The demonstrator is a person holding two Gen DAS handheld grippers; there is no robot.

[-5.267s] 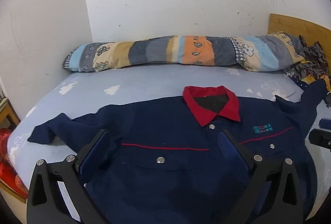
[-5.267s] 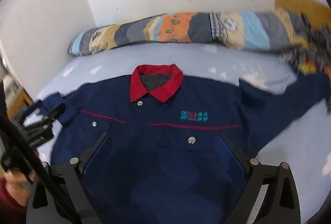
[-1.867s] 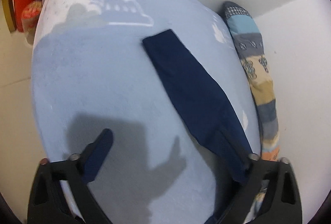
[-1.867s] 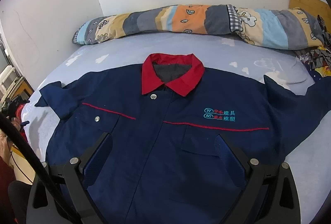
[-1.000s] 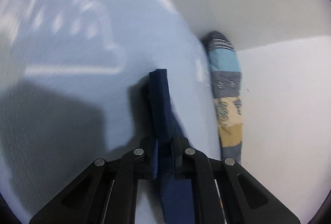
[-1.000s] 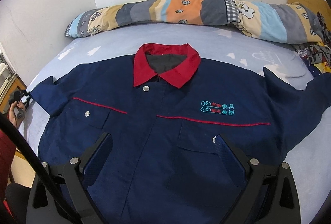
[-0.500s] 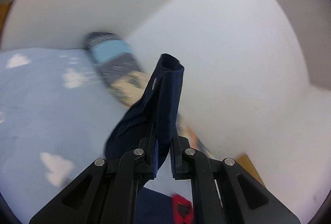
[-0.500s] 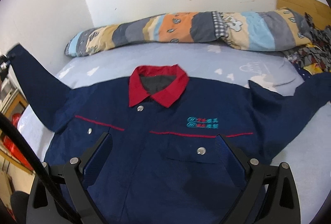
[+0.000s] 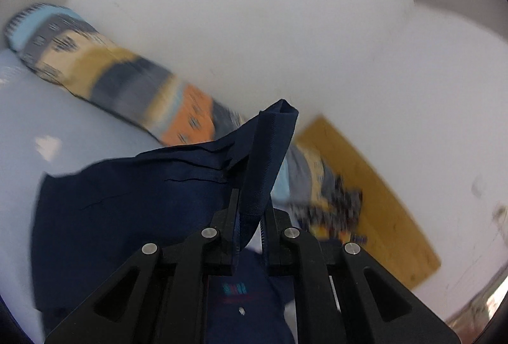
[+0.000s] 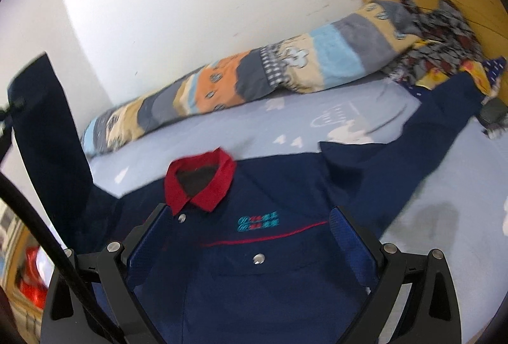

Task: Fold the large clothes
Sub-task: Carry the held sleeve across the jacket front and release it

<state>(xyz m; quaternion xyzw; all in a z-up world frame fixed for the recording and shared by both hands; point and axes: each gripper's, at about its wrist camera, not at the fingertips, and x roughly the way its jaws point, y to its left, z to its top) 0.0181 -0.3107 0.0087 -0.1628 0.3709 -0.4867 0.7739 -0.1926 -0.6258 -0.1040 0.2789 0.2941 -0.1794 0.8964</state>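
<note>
**A:** The jacket [image 10: 254, 264] lay front-up on the bed [image 10: 285, 121], red collar [image 10: 200, 182] toward the striped bolster [image 10: 254, 74]. A second ago its sleeve [image 9: 266, 159] was flat on the sheet; by this point it had come up off the bed entirely.

**B:** Yes, the left hand-held gripper [image 9: 249, 232] was clenched on the cuff end, fabric standing up between its fingers, and it had swung round over the jacket's chest logo [image 9: 234, 288].

**A:** And the right hand-held gripper [image 10: 250, 236]?

**B:** Released, fingers spread, hovering just above the chest. I'd judge the first sleeve fold was underway, the far sleeve not yet touched.
</note>
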